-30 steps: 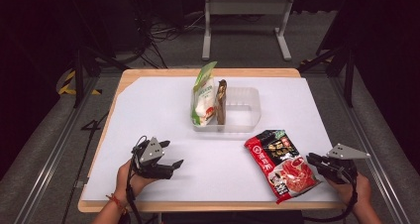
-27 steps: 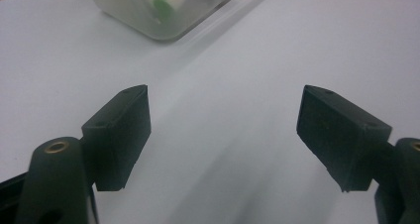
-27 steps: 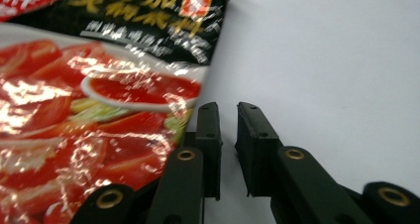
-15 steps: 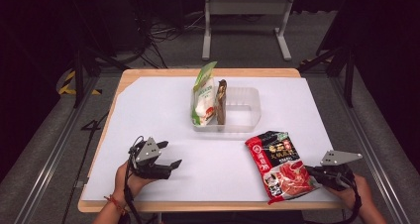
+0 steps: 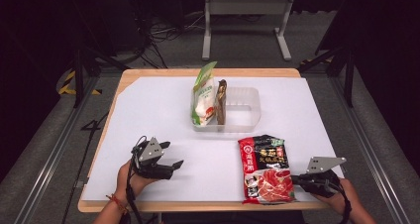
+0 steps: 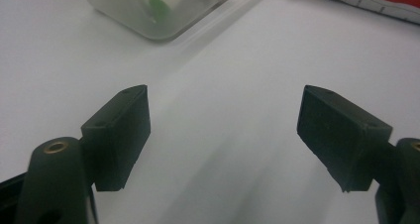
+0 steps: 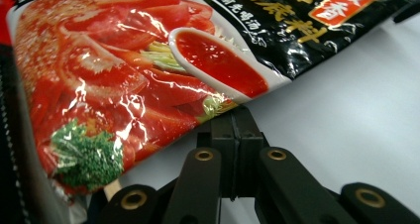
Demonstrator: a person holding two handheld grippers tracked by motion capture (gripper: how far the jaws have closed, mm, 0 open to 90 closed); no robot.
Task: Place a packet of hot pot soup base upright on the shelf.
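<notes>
A red and black soup-base packet (image 5: pixel 265 167) lies flat near the table's front right; up close in the right gripper view the packet (image 7: pixel 148 60) shows tomato slices and a spoon of sauce. My right gripper (image 5: pixel 293 177) comes in from the right, and its jaws (image 7: pixel 233 116) are pressed together on the packet's lower right edge. At the front left, my left gripper (image 5: pixel 173 153) rests low over the white sheet. Its pads (image 6: pixel 124 130) stand wide apart with bare table between them.
A clear plastic tub (image 5: pixel 247 92) sits mid-table, its corner (image 6: pixel 148 16) visible ahead of the left gripper. A green-and-white pouch (image 5: pixel 203 97) and a dark brown packet (image 5: pixel 221 102) stand upright in it. The white sheet (image 5: pixel 148 110) covers a wooden tabletop; dark floor lies all round.
The right gripper has slid left with the red packet, which has shifted left and turned straighter. The left gripper has stayed where it was.
</notes>
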